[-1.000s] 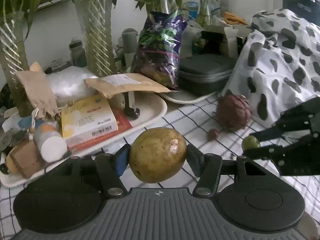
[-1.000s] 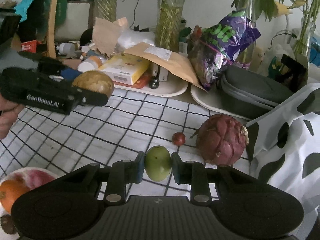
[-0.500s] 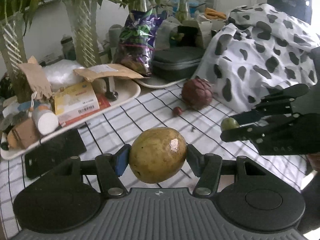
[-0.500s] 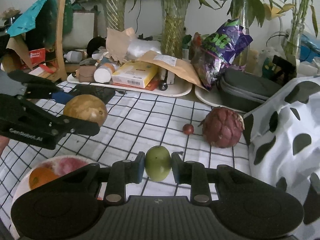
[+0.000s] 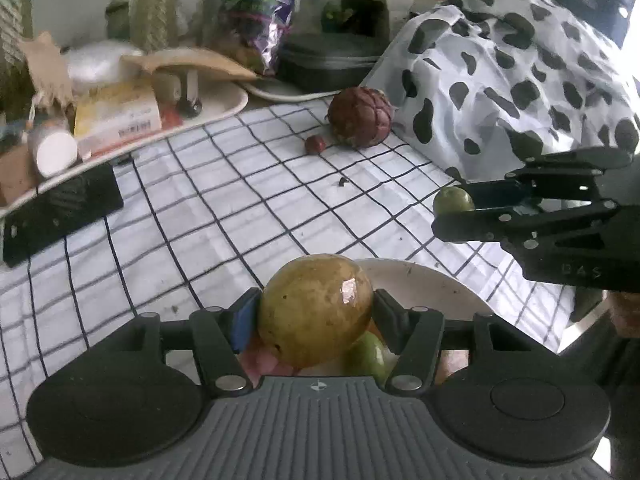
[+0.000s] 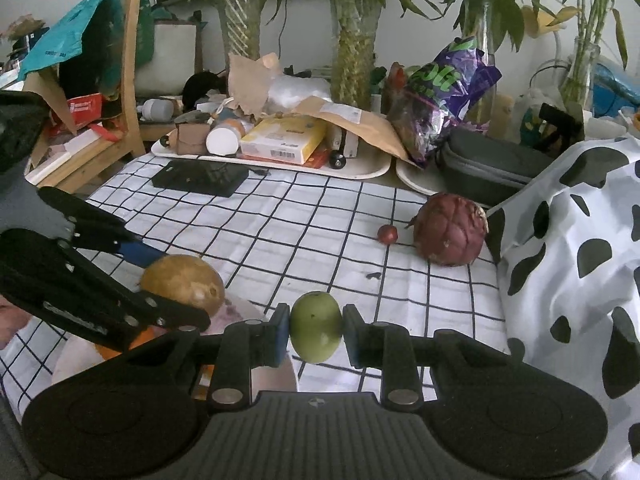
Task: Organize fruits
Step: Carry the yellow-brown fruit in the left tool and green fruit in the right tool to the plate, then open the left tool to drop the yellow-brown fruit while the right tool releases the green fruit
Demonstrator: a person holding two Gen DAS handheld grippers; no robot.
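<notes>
Left gripper [image 5: 316, 312] was clamped on a large yellow-brown fruit [image 5: 315, 309], lower centre of the left wrist view, held right above the white plate [image 5: 424, 280]. A green fruit [image 5: 366, 354] and something pink already sat in that plate, mostly hidden behind the held fruit.

Right gripper [image 6: 316, 328] was clamped on a small green fruit [image 6: 316, 327], lower centre of its own view, off the cloth. In the left wrist view it came in from the right edge, above and to the right of the plate.

Left on the checked tablecloth [image 6: 304, 232]: dark red scaly fruit [image 6: 450, 230] at right centre, touching the cow-print fabric [image 6: 576, 240], and a small red fruit [image 6: 387, 234] just beside it on the left.

Black flat device [image 6: 200, 178] lay upper left of the cloth, in front of the cluttered tray [image 6: 372, 170].
</notes>
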